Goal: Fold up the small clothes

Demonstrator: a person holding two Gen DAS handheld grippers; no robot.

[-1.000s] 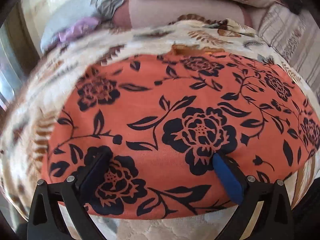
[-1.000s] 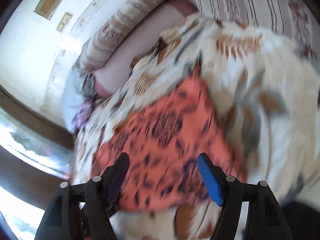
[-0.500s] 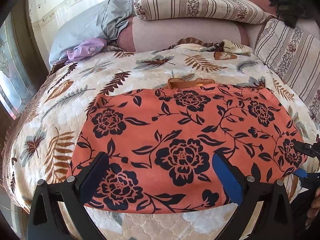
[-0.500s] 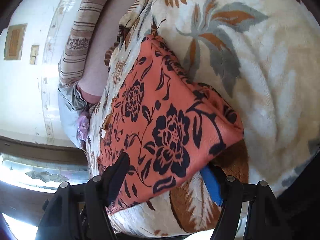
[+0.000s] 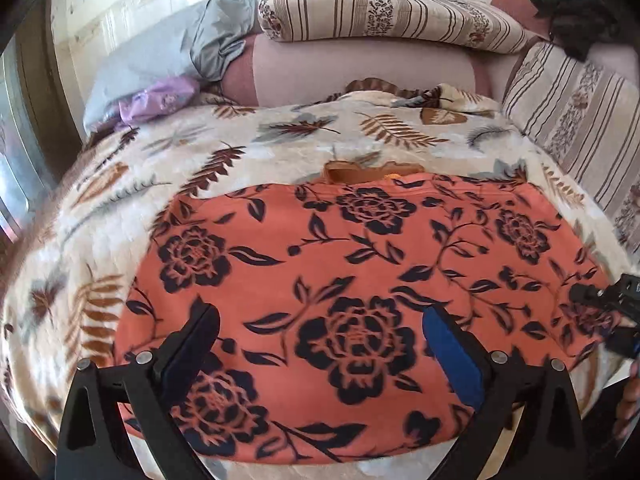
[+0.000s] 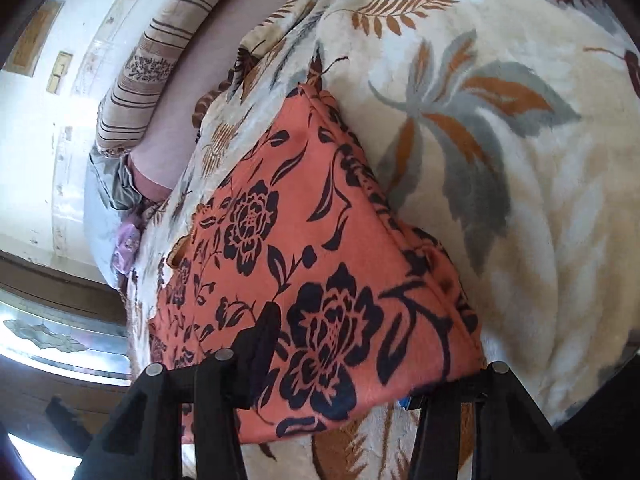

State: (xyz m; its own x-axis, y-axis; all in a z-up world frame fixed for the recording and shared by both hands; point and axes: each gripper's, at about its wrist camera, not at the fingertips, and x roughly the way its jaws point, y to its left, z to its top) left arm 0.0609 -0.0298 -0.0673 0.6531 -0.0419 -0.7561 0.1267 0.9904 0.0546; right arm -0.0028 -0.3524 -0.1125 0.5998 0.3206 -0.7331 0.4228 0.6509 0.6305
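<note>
An orange garment with black flowers (image 5: 360,280) lies spread flat on the leaf-patterned blanket (image 5: 120,208). My left gripper (image 5: 318,316) hovers open over its near edge, with nothing between its fingers. My right gripper (image 6: 344,360) is at the garment's (image 6: 304,264) near right corner, and its jaws are closing. One finger (image 6: 260,344) lies on top of the cloth; the other is hidden under the corner, with only a blue bit showing. The cloth's edge is between them, with a wide gap left. The left wrist view shows the right gripper (image 5: 608,316) at the far right.
Striped bolsters (image 5: 384,12) and a pink cushion (image 5: 360,72) line the bed's head. Grey cloth (image 5: 172,60) and a lilac piece (image 5: 160,98) lie at the back left. A striped cushion (image 5: 580,120) stands at the right, with a dark item (image 5: 572,20) above it. A window is on the left.
My right gripper came down onto the garment's right corner, slid one finger under it and narrowed its jaws. My left gripper rose slightly, and the garment stayed flat.
</note>
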